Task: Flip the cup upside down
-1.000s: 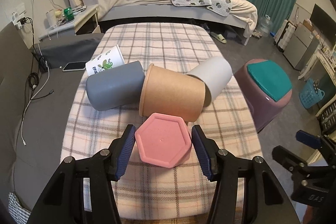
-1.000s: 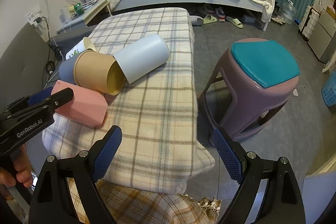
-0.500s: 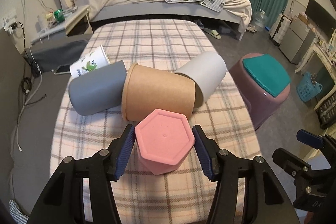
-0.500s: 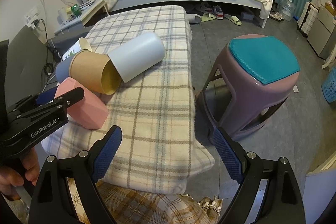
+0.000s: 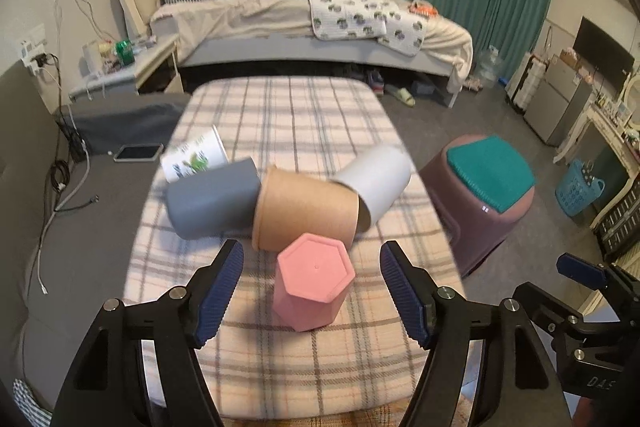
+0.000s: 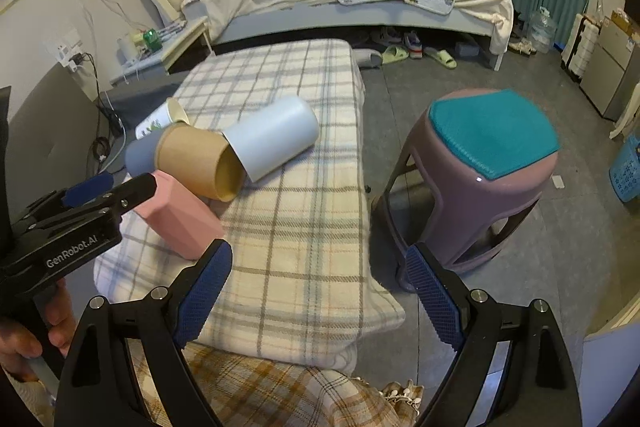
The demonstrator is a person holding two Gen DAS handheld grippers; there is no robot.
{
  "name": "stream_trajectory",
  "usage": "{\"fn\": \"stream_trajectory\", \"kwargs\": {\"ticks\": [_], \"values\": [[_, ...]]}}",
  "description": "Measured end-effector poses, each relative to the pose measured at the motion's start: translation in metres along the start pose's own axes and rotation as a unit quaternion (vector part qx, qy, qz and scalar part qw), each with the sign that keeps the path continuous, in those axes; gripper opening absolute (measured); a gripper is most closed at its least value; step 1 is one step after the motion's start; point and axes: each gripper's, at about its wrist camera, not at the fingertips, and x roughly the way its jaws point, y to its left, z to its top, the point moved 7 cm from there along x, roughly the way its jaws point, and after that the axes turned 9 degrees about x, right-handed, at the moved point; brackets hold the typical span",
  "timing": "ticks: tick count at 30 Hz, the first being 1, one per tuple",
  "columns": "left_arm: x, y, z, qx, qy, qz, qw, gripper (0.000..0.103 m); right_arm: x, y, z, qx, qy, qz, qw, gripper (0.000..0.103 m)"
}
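We note the pink cup (image 5: 314,287) standing base-up near the plaid blanket's (image 5: 288,115) front edge; left gripper (image 5: 311,285) spread wide, touching nothing; right gripper (image 6: 320,291) likewise apart, empty.

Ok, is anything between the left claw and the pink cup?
Nothing visible. The pink cup stands base-up on the plaid blanket, directly between the open fingers of the left claw. The brown paper cup lies just behind it, not in the path.
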Motion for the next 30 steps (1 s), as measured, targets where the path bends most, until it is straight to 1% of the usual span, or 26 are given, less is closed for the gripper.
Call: {"fn": "stream_trajectory", "kwargs": {"ticks": [6,11,16,19,23,27,29,30], "values": [[-0.058,0.008,0.006,0.005,-0.054,0.02,0.9983,0.074,-0.043,0.016,0.002,-0.01,-0.047,0.005,0.999,0.089],[-0.106,0.015,0.0,0.009,-0.099,0.03,0.9946,0.074,-0.08,0.032,-0.003,-0.025,-0.086,0.013,0.996,0.089],[-0.141,0.019,-0.009,0.015,-0.123,0.038,0.9916,0.074,-0.113,0.049,-0.012,-0.042,-0.116,0.023,0.992,0.089],[-0.162,0.02,-0.015,0.014,-0.137,0.03,0.9901,0.074,-0.132,0.059,-0.016,-0.054,-0.132,0.027,0.989,0.089],[-0.173,0.024,-0.025,0.006,-0.142,0.028,0.9895,0.074,-0.148,0.073,-0.02,-0.068,-0.149,0.035,0.986,0.089],[-0.163,0.033,-0.039,-0.004,-0.141,0.035,0.9894,0.074,-0.145,0.08,-0.026,-0.073,-0.156,0.042,0.984,0.089],[-0.153,0.036,-0.05,-0.012,-0.138,0.039,0.9896,0.082,-0.136,0.081,-0.032,-0.071,-0.153,0.048,0.985,0.089],[-0.147,0.039,-0.055,-0.016,-0.136,0.042,0.9897,0.083,-0.131,0.081,-0.034,-0.07,-0.151,0.048,0.985,0.089]]}}
